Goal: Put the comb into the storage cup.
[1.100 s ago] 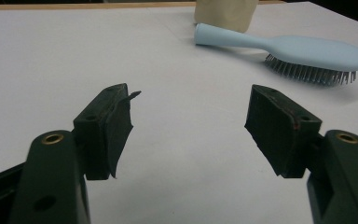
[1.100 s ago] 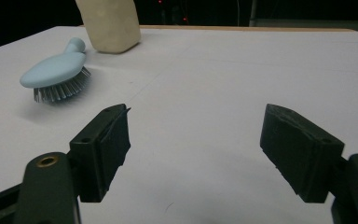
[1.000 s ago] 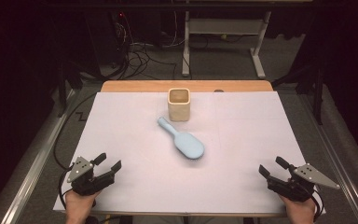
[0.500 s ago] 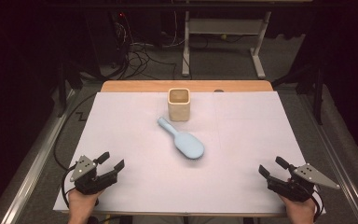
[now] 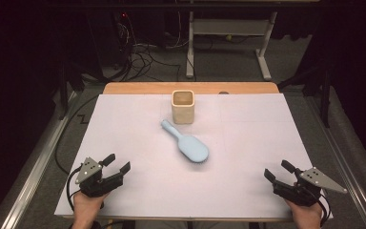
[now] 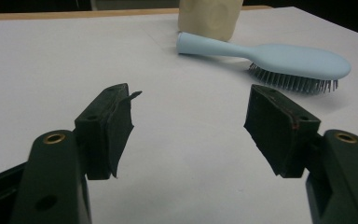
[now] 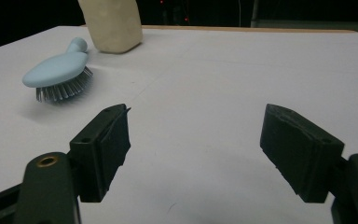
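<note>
Pale blue plastic hairbrush (image 5: 187, 144) lies bristles down near the middle of the white-covered desk (image 5: 124, 124), handle tip just beside the cream square-sided cup (image 5: 183, 106) that stands upright toward the far edge. Left gripper (image 5: 117, 164) sits at the near left corner, jaws spread with nothing between them, aimed toward the brush and well apart from it. Right gripper (image 5: 277, 171) sits at the near right corner, jaws likewise spread and empty, also well apart from the brush.

white table (image 5: 124, 124); floor cables (image 5: 143, 57); metal stand (image 5: 226, 38)
</note>
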`<state>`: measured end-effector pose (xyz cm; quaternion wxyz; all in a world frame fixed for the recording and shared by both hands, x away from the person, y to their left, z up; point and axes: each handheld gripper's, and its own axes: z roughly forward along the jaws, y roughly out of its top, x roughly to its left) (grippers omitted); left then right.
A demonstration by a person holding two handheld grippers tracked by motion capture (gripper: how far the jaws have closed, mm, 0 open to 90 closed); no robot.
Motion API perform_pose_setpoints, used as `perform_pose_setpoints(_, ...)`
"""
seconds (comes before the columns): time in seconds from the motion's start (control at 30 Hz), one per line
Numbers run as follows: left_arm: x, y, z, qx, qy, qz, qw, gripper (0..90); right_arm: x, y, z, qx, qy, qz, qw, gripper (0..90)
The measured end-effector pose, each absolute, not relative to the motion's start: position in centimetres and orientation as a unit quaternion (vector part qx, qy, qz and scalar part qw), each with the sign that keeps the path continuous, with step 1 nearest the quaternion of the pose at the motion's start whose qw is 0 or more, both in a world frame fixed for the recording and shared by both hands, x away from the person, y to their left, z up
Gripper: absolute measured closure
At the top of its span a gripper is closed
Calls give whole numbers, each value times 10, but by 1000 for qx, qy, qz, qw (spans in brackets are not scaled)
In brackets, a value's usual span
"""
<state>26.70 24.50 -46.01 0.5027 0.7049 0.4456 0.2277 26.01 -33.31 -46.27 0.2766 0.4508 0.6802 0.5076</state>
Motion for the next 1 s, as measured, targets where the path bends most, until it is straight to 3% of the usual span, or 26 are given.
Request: perform_pose_setpoints(1.0, 276, 229, -456, 705, 437, 222, 513, 334, 260, -334, -463, 451, 680, 509, 274, 245)
